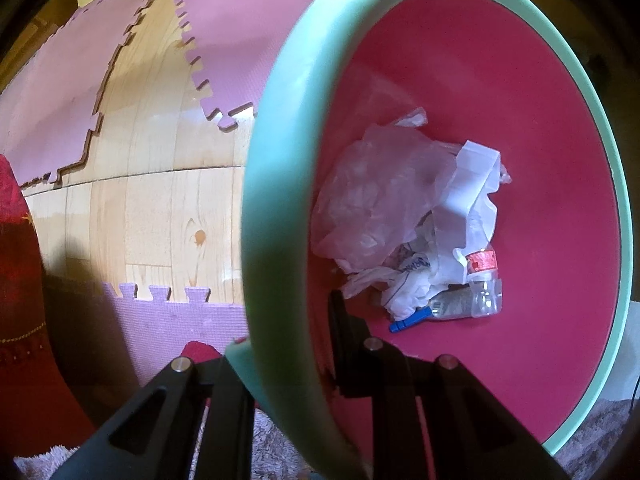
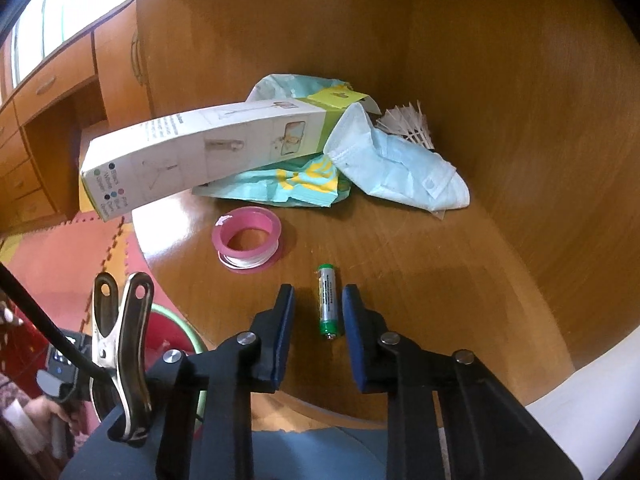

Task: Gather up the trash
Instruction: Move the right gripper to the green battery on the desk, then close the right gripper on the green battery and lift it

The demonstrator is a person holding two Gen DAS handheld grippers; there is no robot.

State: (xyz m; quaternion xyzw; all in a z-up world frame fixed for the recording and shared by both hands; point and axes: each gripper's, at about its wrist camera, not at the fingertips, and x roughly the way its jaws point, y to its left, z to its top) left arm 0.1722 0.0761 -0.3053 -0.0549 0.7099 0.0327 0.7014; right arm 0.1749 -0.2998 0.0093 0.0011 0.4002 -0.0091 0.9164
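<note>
Battery (image 2: 329, 303) between right gripper (image 2: 319, 304) fingers; tape roll (image 2: 247, 243), box (image 2: 200, 151) beyond.

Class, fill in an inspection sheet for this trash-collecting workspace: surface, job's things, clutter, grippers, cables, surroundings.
Surface: round brown wooden table.
Job's things: green-ended battery, pink tape reel, long white carton, pale blue face mask; pink bin with mint rim holding crumpled plastic.
Clutter: white shuttlecock, metal spring clamp.
Grippers: left gripper shut on the bin rim; right gripper open, straddling the battery.
Cables: black cable.
Surroundings: pink foam mats, wooden drawers.
</note>
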